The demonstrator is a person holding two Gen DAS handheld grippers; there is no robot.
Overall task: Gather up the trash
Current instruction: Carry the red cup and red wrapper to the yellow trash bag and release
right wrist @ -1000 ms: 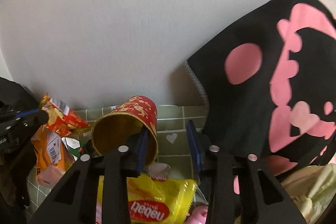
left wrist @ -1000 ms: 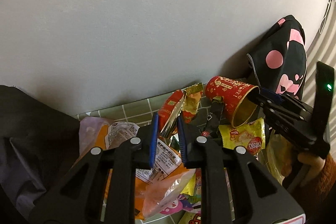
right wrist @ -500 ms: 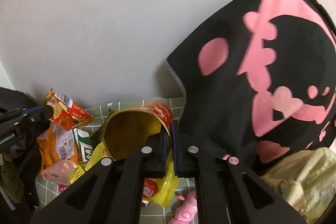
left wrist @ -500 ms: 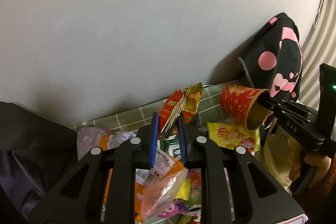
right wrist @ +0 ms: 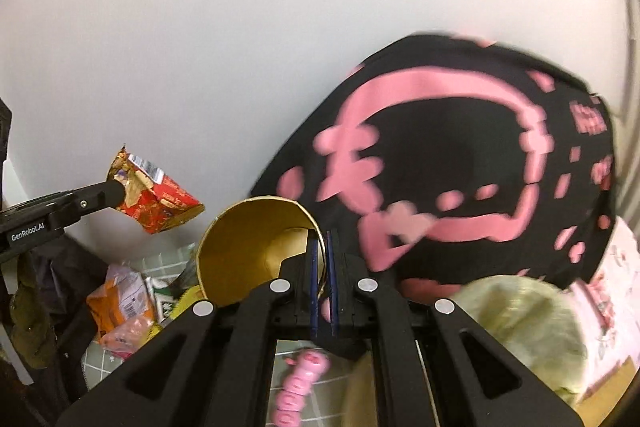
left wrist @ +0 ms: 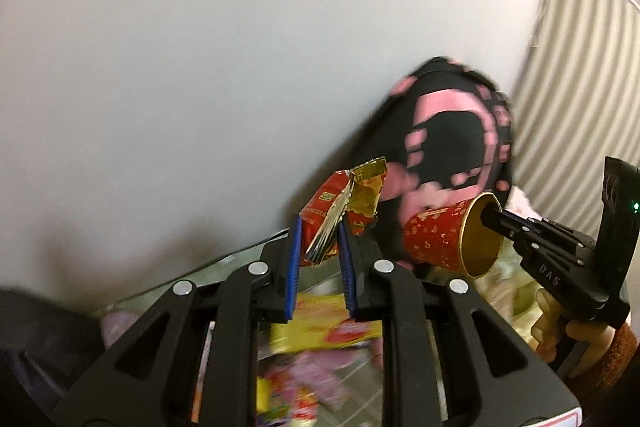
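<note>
My left gripper (left wrist: 319, 231) is shut on a crumpled red and gold snack wrapper (left wrist: 344, 203), held up in the air before the white wall. The right wrist view shows the same wrapper (right wrist: 154, 205) at the tip of the left gripper (right wrist: 116, 193). My right gripper (right wrist: 323, 247) is shut on the rim of a red paper cup with a gold inside (right wrist: 256, 251), one finger inside the cup and one outside. From the left wrist view the cup (left wrist: 452, 239) hangs on the right gripper (left wrist: 494, 215), lifted off the table.
A black bag with pink print (right wrist: 460, 163) stands against the wall at the right. More wrappers (right wrist: 120, 311) lie on the green tiled tablecloth (right wrist: 168, 263) below. A pale plastic bag (right wrist: 516, 319) sits at lower right. A person's hand (left wrist: 568, 331) holds the right gripper.
The right gripper closed on the cup's rim and lifted it off the table. The left gripper rose with the wrapper. Both views now look higher up the wall.
</note>
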